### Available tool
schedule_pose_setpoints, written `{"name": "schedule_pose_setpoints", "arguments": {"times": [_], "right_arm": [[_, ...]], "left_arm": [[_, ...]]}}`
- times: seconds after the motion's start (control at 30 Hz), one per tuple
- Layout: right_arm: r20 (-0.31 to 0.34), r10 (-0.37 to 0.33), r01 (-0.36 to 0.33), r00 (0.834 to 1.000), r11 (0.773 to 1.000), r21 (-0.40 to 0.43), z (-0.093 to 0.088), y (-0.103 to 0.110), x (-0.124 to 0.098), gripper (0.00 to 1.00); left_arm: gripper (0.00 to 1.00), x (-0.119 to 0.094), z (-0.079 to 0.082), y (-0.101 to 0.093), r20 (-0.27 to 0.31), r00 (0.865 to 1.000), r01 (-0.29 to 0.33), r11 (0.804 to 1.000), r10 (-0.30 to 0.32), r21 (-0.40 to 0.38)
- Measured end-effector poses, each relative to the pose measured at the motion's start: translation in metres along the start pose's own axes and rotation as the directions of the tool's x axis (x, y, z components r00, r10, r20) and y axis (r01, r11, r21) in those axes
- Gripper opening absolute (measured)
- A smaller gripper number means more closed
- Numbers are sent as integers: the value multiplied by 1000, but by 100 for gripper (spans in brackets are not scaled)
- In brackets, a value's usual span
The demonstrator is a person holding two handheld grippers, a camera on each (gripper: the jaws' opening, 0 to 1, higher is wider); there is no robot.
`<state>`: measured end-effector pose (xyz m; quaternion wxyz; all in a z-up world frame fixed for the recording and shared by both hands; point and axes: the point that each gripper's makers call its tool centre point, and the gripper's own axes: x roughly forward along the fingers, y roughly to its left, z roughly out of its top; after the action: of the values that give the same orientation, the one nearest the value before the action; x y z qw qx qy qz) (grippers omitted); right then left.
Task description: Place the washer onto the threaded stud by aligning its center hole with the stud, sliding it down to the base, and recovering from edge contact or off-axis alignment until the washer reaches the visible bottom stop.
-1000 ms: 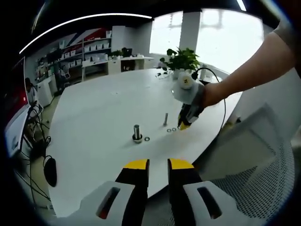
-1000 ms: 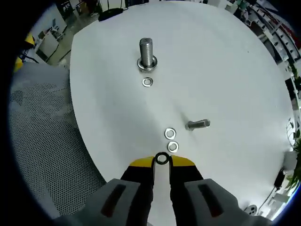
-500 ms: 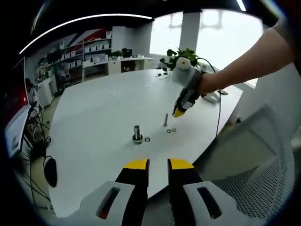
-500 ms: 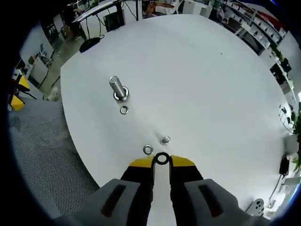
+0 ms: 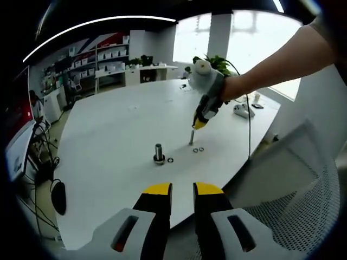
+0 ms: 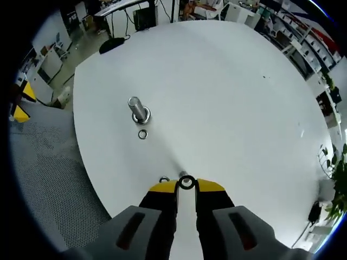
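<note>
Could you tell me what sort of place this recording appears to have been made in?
Probably an open-plan office or lab: a large round white table stands amid white shelving units along the far wall, a potted green plant by bright windows, and a grey mesh chair.

My right yellow-tipped tool (image 6: 186, 184) pinches a small dark metal washer (image 6: 186, 182) between its tips, arm (image 5: 276, 62) outstretched; my left yellow-tipped tool (image 5: 182, 189) hangs back, tips slightly parted.

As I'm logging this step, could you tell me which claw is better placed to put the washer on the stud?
The right claw: it already grips a washer and hovers just above the thin stud. The left claw is empty, back at the table edge.
</note>
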<state>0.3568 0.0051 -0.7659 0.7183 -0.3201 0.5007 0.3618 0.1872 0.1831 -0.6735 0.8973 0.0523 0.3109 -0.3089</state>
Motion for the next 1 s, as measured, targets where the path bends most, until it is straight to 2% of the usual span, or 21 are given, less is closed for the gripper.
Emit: {"name": "schedule_pose_setpoints", "arguments": {"times": [0.2, 0.73, 1.0], "right_arm": [[-49, -12, 9, 999, 998, -58, -8, 0, 9, 13], [-71, 7, -11, 997, 998, -65, -7, 1, 19, 13], [-104, 13, -19, 994, 998, -63, -13, 3, 37, 14]], "left_arm": [[13, 0, 0, 1, -1, 1000, -4, 1000, 4, -1], [12, 0, 0, 1, -3, 1000, -4, 1000, 4, -1], [12, 0, -2, 0, -9, 1000, -1, 1000, 1, 0]]}}
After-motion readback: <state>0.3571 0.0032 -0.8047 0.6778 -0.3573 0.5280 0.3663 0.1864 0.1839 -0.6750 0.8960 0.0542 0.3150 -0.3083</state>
